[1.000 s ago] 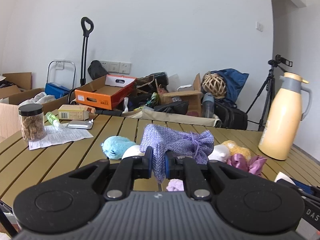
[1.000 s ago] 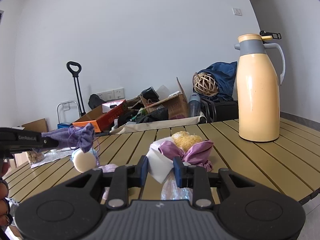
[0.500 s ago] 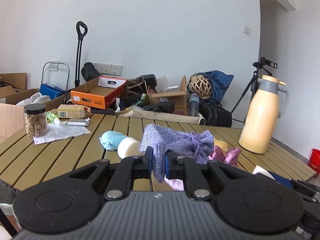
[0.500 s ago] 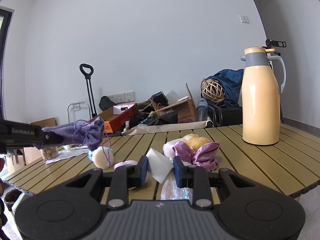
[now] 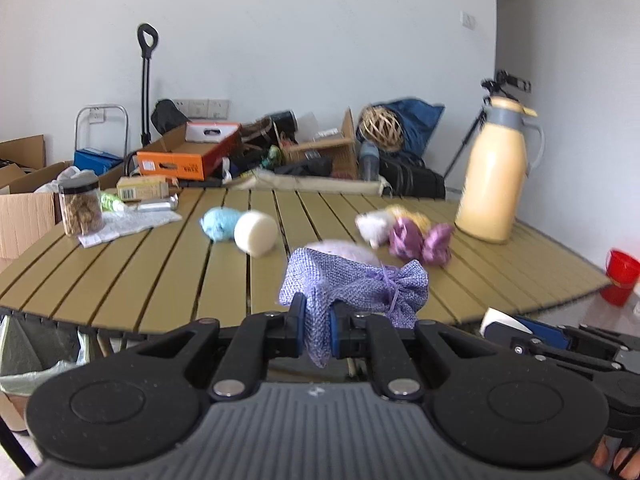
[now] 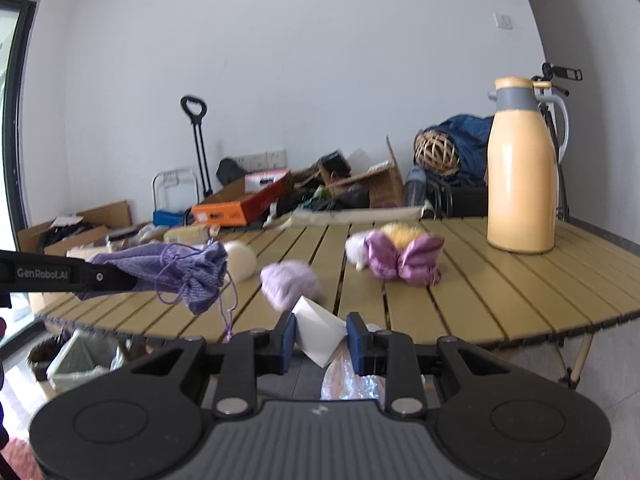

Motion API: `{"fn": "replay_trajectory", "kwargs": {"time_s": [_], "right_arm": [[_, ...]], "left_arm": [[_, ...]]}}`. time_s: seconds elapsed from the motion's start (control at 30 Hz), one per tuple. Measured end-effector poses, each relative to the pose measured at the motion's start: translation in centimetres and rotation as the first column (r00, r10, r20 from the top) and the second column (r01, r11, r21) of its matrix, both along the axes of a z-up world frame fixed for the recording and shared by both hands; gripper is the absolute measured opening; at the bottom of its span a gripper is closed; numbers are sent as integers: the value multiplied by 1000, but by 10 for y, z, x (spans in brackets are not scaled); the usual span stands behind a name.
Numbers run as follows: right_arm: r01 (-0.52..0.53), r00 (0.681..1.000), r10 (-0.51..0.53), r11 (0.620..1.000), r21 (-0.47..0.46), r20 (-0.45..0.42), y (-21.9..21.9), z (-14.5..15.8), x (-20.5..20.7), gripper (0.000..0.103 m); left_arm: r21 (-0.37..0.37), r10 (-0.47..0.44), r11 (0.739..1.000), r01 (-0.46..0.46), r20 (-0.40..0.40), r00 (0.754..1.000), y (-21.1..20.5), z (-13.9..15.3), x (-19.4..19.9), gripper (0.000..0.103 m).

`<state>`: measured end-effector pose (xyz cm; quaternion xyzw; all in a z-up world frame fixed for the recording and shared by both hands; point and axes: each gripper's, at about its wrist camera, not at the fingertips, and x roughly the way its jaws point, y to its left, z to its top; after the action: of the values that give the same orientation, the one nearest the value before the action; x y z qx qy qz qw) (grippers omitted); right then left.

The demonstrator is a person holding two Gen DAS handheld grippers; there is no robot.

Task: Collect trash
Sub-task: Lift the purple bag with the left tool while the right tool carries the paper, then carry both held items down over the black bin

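Pouch [image 5: 352, 284] clamped in L gripper [image 5: 318, 324], long axis running right, off near table edge [image 5: 160, 280]. R gripper [image 6: 320, 338] pinching paper scrap [image 6: 318, 330]. Lined bin [image 5: 28, 360] low left, nearer L.

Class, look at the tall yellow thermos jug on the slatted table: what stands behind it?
Behind the thermos jug a camera tripod rises against the wall; its head and one leg show, while the jug covers the rest.
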<state>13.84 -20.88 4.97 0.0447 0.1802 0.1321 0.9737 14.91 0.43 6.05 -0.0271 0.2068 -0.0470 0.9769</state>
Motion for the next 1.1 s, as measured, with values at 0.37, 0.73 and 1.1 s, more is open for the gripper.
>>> {"fn": "replay_trajectory", "kwargs": {"time_s": [0.37,0.73,1.1], "right_arm": [[-2,978,8,1000,29,-207,-9,-57,-49,26],[-20,931,24,1000,14,-363,-3,-87,-57,27],[-39,881,29,999,-12,-472,6,-113,-46,26]], "left_arm": [[46,-54,997,62,-157,986,-7,-48,-35,12],[63,-58,994,84,-339,939,-7,-96,-42,12],[84,-23,994,75,-499,866,-3,-135,-32,12]]}}
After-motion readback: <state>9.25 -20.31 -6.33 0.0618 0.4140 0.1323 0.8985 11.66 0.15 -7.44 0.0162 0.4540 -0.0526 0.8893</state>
